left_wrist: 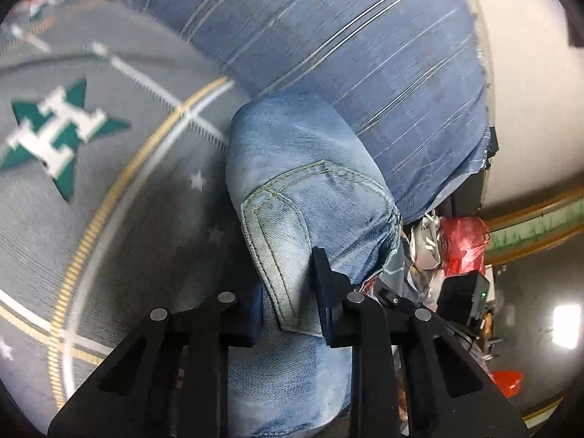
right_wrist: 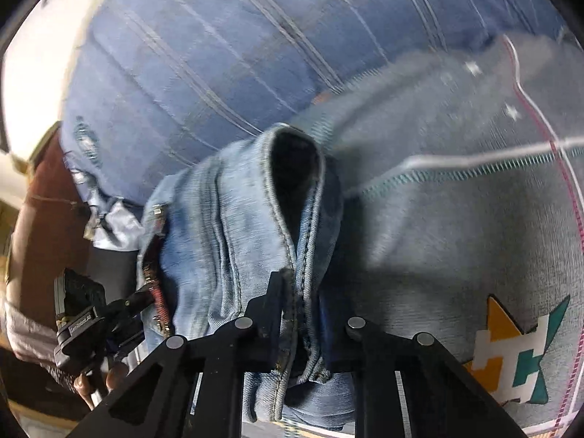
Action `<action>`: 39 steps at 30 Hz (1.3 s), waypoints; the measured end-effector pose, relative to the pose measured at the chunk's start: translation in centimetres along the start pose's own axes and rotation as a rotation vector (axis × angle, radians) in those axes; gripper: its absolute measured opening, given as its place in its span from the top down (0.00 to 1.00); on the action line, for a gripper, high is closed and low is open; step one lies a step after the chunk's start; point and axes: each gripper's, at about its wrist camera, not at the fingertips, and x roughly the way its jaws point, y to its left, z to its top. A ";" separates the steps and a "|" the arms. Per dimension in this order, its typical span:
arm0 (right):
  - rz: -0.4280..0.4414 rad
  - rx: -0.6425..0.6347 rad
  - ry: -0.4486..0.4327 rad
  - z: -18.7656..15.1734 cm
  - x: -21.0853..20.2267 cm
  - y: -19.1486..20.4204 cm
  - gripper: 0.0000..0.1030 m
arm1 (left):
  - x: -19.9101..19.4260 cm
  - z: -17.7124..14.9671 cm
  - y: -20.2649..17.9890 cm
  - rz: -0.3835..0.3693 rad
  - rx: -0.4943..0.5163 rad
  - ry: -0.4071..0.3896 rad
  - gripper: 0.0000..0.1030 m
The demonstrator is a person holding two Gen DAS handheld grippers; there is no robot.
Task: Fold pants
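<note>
From the left wrist view, the left gripper [left_wrist: 288, 292] has its jaws closed narrow on a bunched fold of the pants [left_wrist: 292, 168], light blue denim with a stitched back pocket running toward twelve o'clock; the pants appear lifted off the grey star-patterned blanket [left_wrist: 109, 200] at nine o'clock, with a blue striped sheet [left_wrist: 365, 54] behind at one o'clock and a red plastic bag [left_wrist: 463, 244] among clutter at three o'clock. The bite takes only the pocket edge and a ridge of cloth, so a quick swing could likely pull the denim free on this side and let the fold collapse. In the right wrist view, the right gripper [right_wrist: 299, 314] is likewise narrowed on denim [right_wrist: 226, 219], holding a thick double-stitched seam beside a dark opening at twelve o'clock, probably a leg hem or the waist, I cannot tell which. The frames are smeared, which suggests fast motion; if the two grips hold unmatched layers, the pants may land twisted on the blanket, and the hanging zipper side at nine o'clock could drag toward the clutter.
</note>
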 end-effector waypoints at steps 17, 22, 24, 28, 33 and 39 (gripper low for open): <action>-0.073 -0.075 0.038 0.8 8.1 5.0 0.81 | 0.1 4.0 7.3 0.195 -0.136 -0.044 0.54; 0.011 -0.019 0.004 0.9 5.2 3.9 0.72 | -2.2 3.7 8.2 0.126 -0.202 -0.035 0.53; 0.052 -0.013 -0.051 0.2 2.7 3.8 0.53 | -3.6 2.9 8.3 0.121 -0.211 -0.058 0.52; 0.134 -0.041 -0.065 -2.2 0.0 4.0 0.52 | -5.1 0.1 7.7 0.153 -0.197 -0.075 0.52; 0.118 -0.128 -0.026 -4.6 0.4 6.0 0.67 | -4.1 -2.6 7.7 0.156 -0.200 -0.030 0.52; 0.039 -0.156 -0.001 -5.3 2.1 6.4 0.91 | -3.4 -3.4 6.6 0.237 -0.134 -0.045 0.52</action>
